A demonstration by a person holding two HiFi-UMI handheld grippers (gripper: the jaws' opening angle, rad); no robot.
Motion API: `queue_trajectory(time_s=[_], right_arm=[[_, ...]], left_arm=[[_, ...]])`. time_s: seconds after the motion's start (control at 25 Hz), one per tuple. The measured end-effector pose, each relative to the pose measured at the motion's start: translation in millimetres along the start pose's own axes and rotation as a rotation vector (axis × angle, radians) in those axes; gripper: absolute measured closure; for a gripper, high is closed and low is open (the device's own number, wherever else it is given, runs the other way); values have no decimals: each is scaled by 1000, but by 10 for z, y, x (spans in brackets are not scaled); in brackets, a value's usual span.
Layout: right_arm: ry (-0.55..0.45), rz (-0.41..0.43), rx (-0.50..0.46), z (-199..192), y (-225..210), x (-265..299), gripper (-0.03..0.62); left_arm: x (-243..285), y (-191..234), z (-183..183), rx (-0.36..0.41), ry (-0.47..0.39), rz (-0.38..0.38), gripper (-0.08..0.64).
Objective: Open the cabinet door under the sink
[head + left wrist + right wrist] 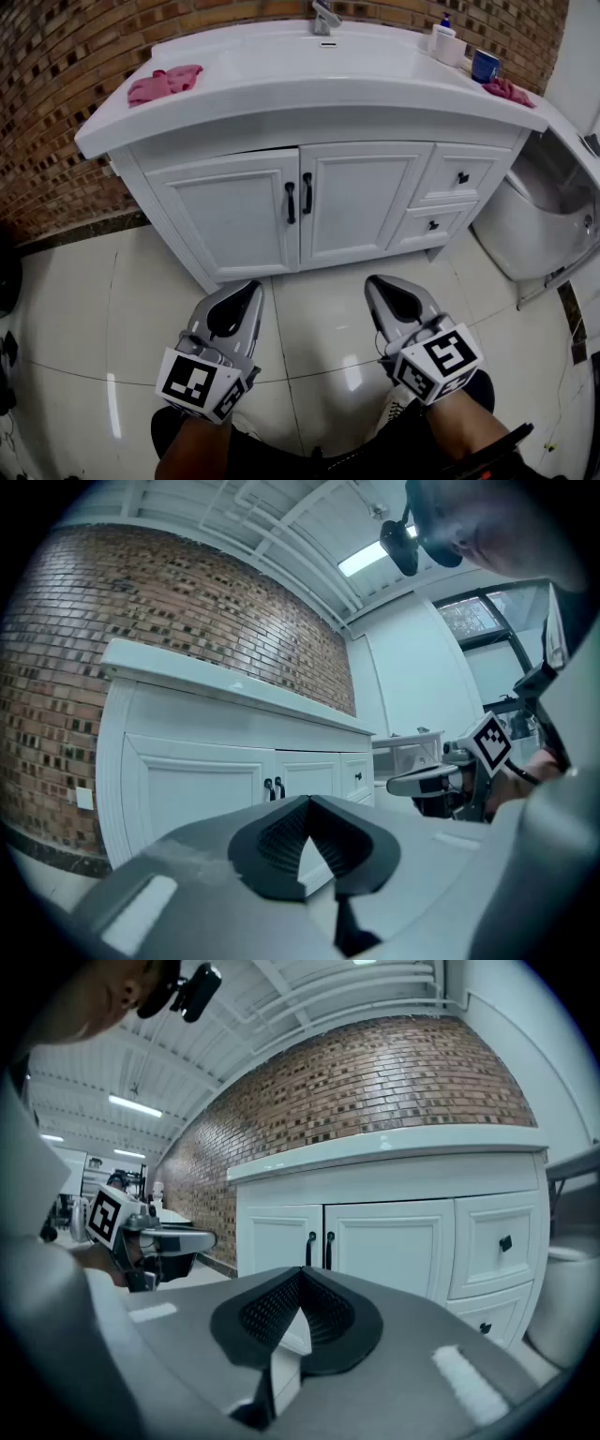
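A white vanity cabinet (141, 159) stands under the sink against a brick wall. Its left door (230, 216) and right door (361, 199) meet at two black handles (298, 198), which also show in the left gripper view as handles (274, 787) and in the right gripper view as handles (320, 1249). A thin dark gap runs along the left door's top edge. My left gripper (251, 287) and right gripper (376, 282) hover side by side over the floor tiles, short of the doors. Both are shut and hold nothing; their tips meet in the left gripper (307, 801) and right gripper (300, 1271) views.
Right of the doors are two drawers with black knobs (462, 177). On the counter lie a pink cloth (164, 82), a faucet (325, 17), a soap bottle (442, 39) and a blue cup (485, 66). A white fixture (534, 220) stands at the right.
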State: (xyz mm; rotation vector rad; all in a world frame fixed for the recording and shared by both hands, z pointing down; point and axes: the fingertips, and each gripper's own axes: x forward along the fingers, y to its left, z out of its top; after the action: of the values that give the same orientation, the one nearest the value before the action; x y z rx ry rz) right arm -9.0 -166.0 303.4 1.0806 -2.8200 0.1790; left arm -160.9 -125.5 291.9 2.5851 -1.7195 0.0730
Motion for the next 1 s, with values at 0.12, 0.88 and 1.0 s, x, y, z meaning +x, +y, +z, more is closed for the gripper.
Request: queue_trajectory(time_s=[0.12,0.88,1.0], right_arm=[[-12,-42,-32,-24,-219,51,586],[-4,-60,-192,68,-505,1485,584],[-27,-53,-154,75,-589,1715,494]], left_arm=[[98,91,-36,-55,-22,8,554],[727,654,106,-8,-33,71,555],[827,773,61,-22,-31,95,554]])
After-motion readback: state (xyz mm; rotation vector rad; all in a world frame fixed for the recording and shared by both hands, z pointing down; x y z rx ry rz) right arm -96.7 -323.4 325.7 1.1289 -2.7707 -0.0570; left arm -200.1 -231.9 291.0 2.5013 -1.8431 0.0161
